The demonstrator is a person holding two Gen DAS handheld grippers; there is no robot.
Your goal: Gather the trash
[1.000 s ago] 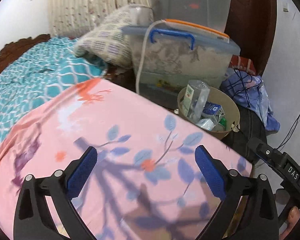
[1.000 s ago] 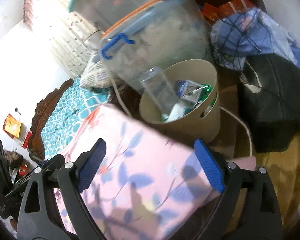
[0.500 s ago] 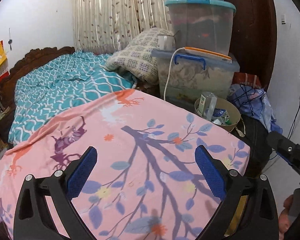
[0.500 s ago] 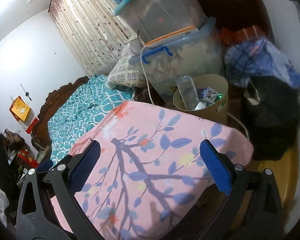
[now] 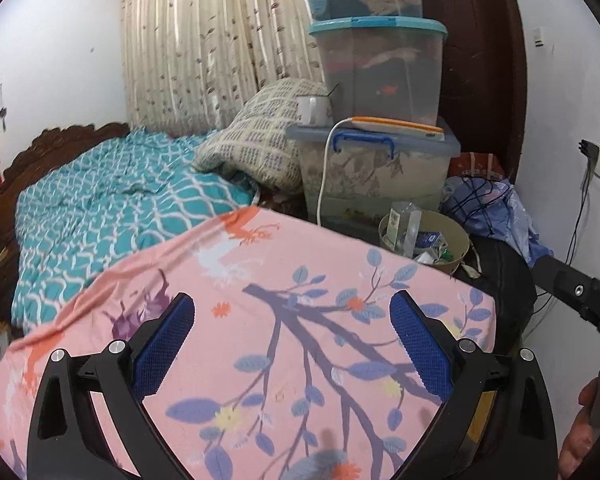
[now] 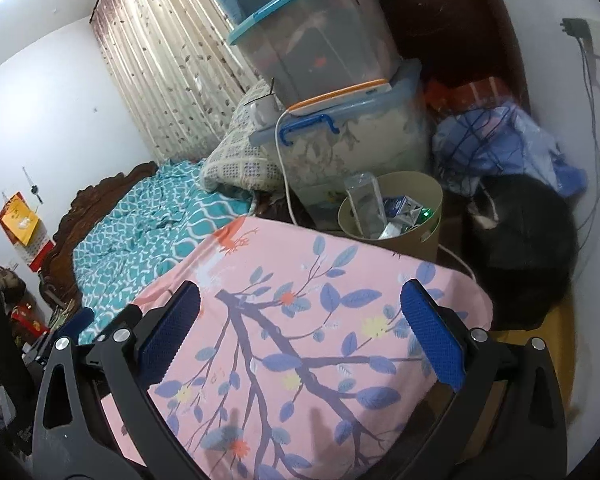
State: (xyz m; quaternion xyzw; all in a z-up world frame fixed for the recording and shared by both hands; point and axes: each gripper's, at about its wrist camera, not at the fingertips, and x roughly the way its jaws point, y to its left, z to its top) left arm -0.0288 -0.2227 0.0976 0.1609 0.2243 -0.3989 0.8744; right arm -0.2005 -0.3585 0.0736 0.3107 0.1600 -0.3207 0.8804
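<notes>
The round beige waste bin (image 6: 396, 216) stands on the floor beyond the far corner of the bed, just in front of the stacked clear plastic storage boxes (image 6: 340, 136) and beside a black bag (image 6: 524, 240). It already holds trash: a crumpled clear plastic bottle (image 6: 366, 204) standing nearly upright, its long axis leaning a little toward the boxes, and small blue-and-white cartons (image 6: 404, 206) with something green next to them. We see the same bin (image 5: 458, 240) from our left side, further up and to the right of centre.

From both our tools the bin lies ahead and to the right, past the pink bedsheet printed with blue branches and leaves (image 6: 300, 340). We judge our right gripper (image 6: 300, 340) to be the nearer one, since the bin sits larger and closer to centre in its view. Its blue pads stand as wide as they go, with nothing between them but the sheet below. Our left gripper (image 5: 292, 344) is likewise spread wide and empty, hovering over the same sheet.

We see no loose trash on the pink sheet or on the teal patterned blanket (image 5: 112, 204), so we judge the next piece must be sought elsewhere.
</notes>
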